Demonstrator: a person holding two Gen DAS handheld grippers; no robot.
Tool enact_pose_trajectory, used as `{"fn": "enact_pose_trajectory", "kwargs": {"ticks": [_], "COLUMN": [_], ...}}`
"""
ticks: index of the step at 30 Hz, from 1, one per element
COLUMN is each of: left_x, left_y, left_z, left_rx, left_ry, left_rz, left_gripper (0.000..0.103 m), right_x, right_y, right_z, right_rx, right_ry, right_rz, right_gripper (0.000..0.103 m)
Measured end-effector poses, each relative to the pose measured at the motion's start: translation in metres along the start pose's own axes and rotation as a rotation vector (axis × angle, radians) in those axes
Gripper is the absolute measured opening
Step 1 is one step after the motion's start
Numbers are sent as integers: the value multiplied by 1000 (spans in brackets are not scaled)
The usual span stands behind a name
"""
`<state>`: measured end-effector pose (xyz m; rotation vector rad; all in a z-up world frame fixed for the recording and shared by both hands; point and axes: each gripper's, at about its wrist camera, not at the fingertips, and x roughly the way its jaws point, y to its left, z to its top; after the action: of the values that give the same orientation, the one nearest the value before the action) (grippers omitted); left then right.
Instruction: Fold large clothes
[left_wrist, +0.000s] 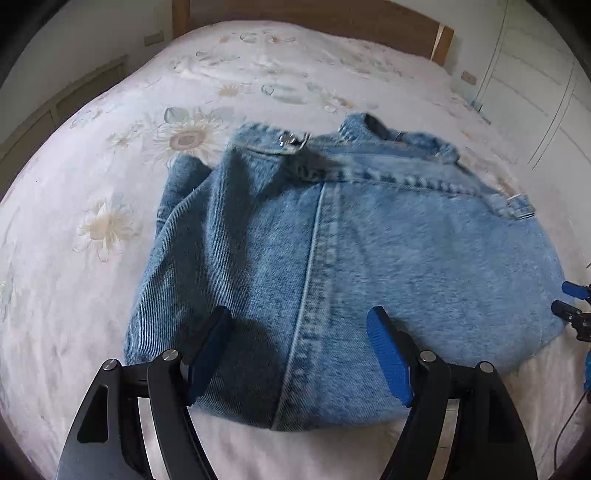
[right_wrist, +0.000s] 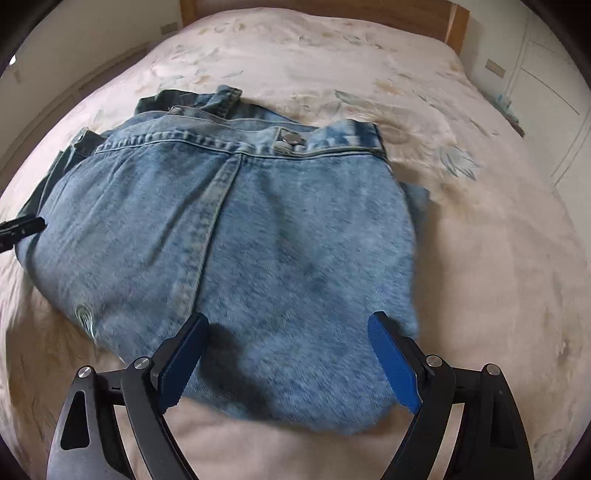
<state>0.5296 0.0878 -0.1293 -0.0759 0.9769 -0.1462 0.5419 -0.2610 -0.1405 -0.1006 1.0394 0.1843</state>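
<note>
Left gripper: jaws spread wide, empty, straddling the near hem of the denim garment.
Garment: on the bed, ahead of both jaws, seam running away.
Right gripper: jaws spread, equally close.

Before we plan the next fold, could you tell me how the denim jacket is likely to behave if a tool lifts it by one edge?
The denim jacket looks thick, with heavy stitched seams, so it would probably feel weighty. Lying in folded layers on the bed, it would likely droop and unfold rather than stay flat. Its coarse weave should grip well, not slip.
</note>
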Motion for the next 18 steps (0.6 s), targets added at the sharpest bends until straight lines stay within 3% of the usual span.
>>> {"fn": "enact_pose_trajectory", "kwargs": {"ticks": [4, 12, 18], "left_x": [0, -11, -24], "left_y": [6, 0, -6], "left_z": [-9, -15, -15], "left_rx": [-53, -15, -30], "left_ry": [5, 9, -54], "left_rz": [-5, 22, 55], "left_gripper": [71, 71, 71], "right_x": [-11, -10, -29], "right_y": [7, -3, -1], "right_z": [1, -22, -17], "right_rx": [8, 19, 46], "right_ry": [-18, 21, -27], "right_rz": [17, -17, -23], "right_gripper": [88, 88, 88]}}
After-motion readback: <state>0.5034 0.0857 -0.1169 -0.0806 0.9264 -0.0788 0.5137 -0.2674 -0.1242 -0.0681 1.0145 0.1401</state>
